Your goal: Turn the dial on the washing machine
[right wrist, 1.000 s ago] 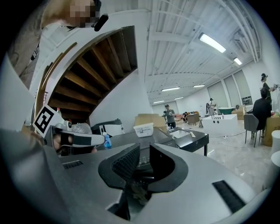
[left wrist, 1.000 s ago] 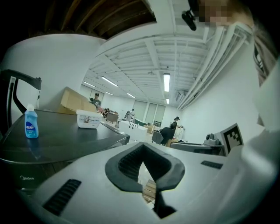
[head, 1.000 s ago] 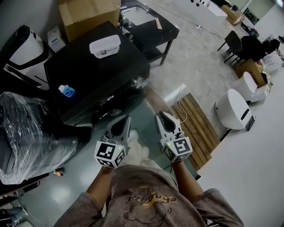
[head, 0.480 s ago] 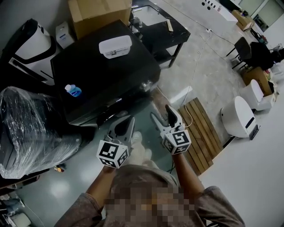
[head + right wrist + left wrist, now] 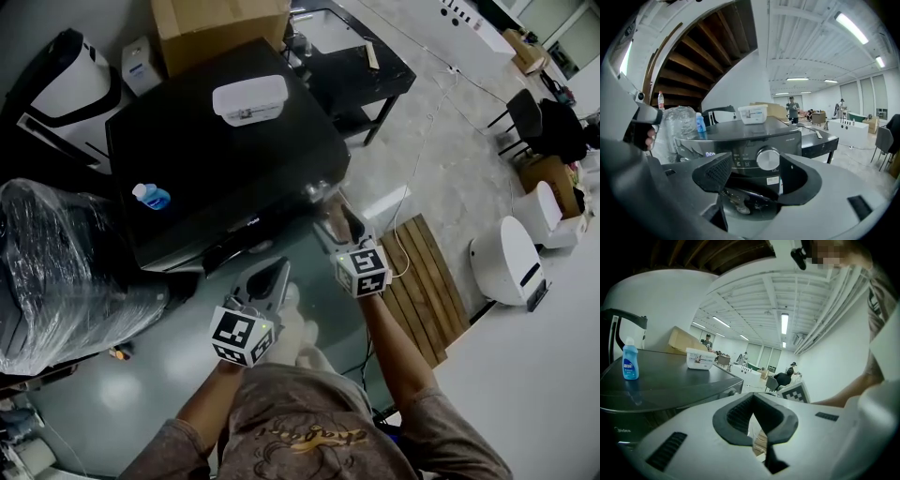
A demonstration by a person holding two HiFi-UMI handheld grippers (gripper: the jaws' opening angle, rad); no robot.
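Observation:
The black washing machine (image 5: pixel 225 159) stands in front of me, its silver dial (image 5: pixel 315 191) at the right end of the front panel. My right gripper (image 5: pixel 330 216) is raised close to that corner. In the right gripper view the dial (image 5: pixel 768 159) shows between the spread jaws of the right gripper (image 5: pixel 757 169), a little ahead of them and nearer the right one; the pads do not touch it. My left gripper (image 5: pixel 268 278) hangs lower, in front of the machine's door, with its tips together and nothing held (image 5: pixel 753 399).
On the machine's top stand a blue bottle (image 5: pixel 150 195) and a white lidded box (image 5: pixel 248 98). A cardboard box (image 5: pixel 220 28) sits behind it, a plastic-wrapped bundle (image 5: pixel 66 272) to its left, a black table (image 5: pixel 352 61) and a wooden pallet (image 5: pixel 422 281) to its right.
My right gripper has opened its jaws and moved up and forward to the dial. The left gripper has stayed about where it was, shut.

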